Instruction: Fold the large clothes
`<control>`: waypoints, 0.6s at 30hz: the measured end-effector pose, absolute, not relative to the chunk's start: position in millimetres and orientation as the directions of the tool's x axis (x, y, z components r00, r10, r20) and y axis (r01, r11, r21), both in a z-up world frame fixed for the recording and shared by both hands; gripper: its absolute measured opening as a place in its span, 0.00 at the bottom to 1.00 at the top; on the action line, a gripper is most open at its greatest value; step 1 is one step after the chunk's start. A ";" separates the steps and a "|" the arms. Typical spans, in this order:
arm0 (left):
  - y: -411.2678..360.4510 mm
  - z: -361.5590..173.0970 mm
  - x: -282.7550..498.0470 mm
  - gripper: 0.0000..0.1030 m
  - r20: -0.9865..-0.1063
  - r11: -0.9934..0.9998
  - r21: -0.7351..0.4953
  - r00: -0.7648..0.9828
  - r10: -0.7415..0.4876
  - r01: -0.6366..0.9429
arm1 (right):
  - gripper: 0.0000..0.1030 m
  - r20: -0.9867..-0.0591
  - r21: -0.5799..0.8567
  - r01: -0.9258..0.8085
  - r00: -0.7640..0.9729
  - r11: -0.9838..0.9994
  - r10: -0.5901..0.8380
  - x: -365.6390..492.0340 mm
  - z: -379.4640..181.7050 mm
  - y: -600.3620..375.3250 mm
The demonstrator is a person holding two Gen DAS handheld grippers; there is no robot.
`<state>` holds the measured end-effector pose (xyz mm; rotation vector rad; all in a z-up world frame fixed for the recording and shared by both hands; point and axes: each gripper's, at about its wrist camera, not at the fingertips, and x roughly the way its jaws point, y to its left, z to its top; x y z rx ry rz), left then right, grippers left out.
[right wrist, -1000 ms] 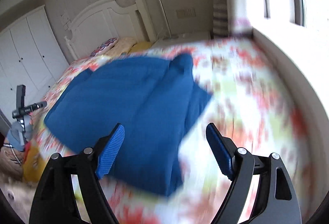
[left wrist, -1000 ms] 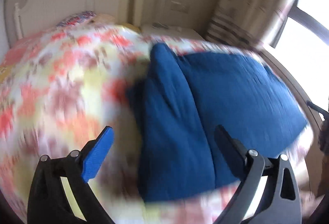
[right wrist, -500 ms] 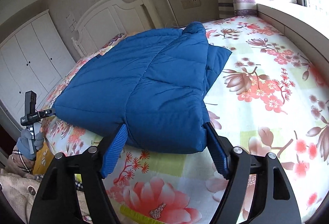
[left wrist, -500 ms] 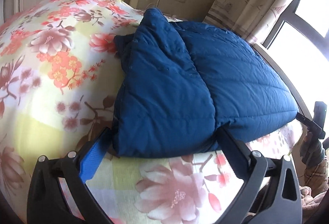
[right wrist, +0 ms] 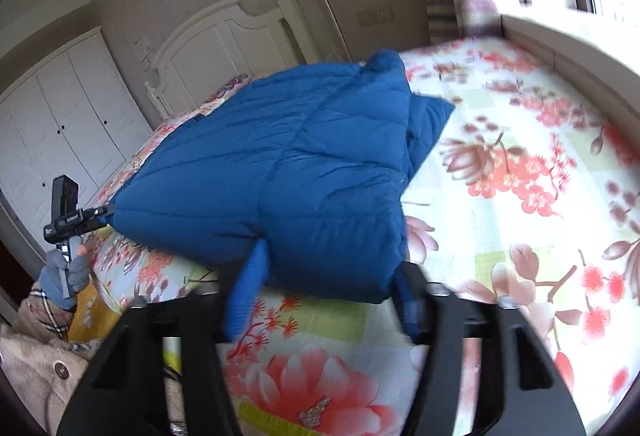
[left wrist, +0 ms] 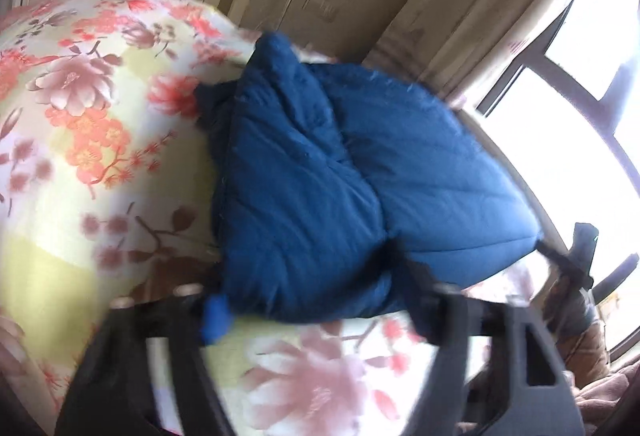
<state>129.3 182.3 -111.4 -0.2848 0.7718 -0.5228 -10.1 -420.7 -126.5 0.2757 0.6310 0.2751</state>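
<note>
Both grippers, left gripper (left wrist: 308, 300) and right gripper (right wrist: 324, 276), are closing, pinching the puffy blue jacket (right wrist: 304, 172) (soft, light) at its six-o'clock hem

The blue jacket (right wrist: 304, 164) fills the space straight ahead of the fingers (right wrist: 244, 288), its near hem between them. To their right the flowered bed (right wrist: 520, 236) lies bare up to the window ledge (right wrist: 580, 64). Beyond the jacket stands the headboard (right wrist: 224, 40). To the left, past the bed's edge, a gloved hand (right wrist: 64, 276) holds the other gripper.
</note>
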 end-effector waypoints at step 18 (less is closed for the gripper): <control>221.3 -63.4 26.3 0.85 -0.526 0.901 -0.367 0.746 -0.407 0.233 | 0.61 -0.518 0.255 -0.042 0.838 0.966 0.173 -102.9 -73.8 -457.4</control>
